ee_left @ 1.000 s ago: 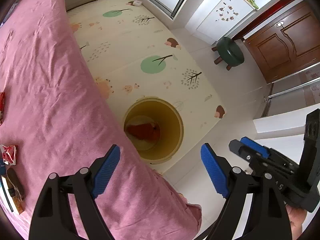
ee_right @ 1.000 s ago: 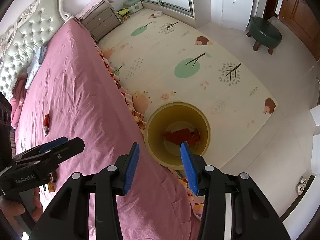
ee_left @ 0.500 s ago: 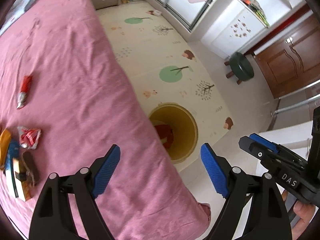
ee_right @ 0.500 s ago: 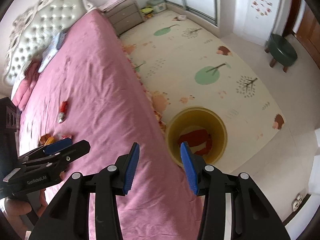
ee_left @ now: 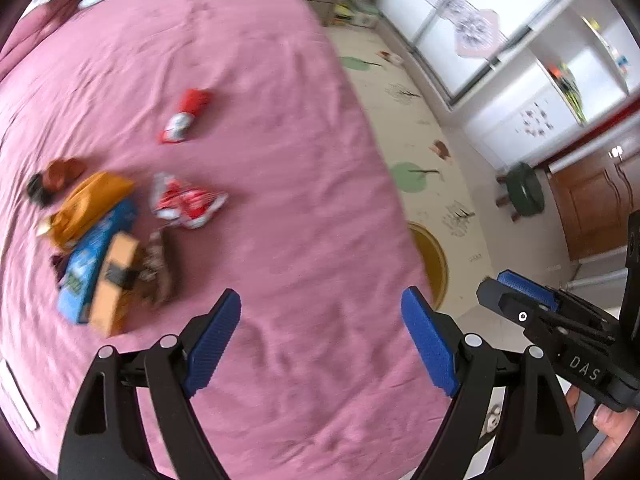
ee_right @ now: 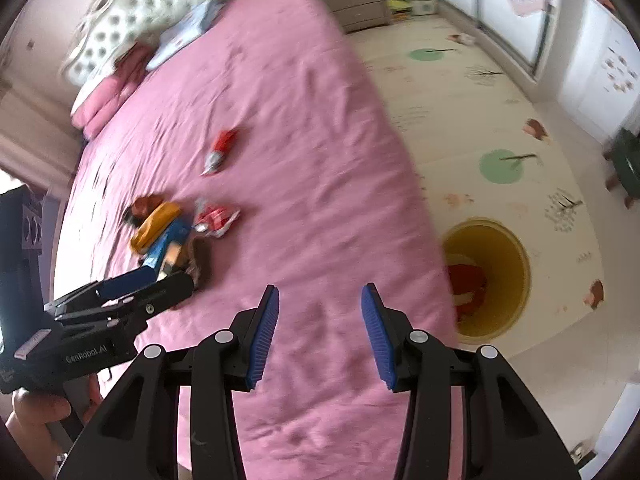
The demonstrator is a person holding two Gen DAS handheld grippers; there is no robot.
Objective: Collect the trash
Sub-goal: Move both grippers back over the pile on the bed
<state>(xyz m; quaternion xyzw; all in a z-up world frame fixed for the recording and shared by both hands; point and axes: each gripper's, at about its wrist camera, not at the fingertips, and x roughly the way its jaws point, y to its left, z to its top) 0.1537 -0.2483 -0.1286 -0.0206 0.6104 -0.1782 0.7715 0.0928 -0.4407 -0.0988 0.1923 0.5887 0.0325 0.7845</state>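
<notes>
Hovering over bare pink bedspread (ee_left: 304, 160), I am holding the left gripper (ee_left: 322, 338) wide and the right gripper (ee_right: 319, 334) half spread, both empty. Trash pile (ee_left: 100, 248) is lying at middle left of the left view. Yellow bin (ee_right: 490, 280) is standing beside the bed's edge, right of the right view, on open floor mat (ee_right: 460, 92).

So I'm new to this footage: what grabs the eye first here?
The pink bedspread fills most of the view. On it lies a heap of bright wrappers, with a lone red wrapper further up the bed. Beside the bed, on the floor, stands a yellow bin with red trash inside.
</notes>
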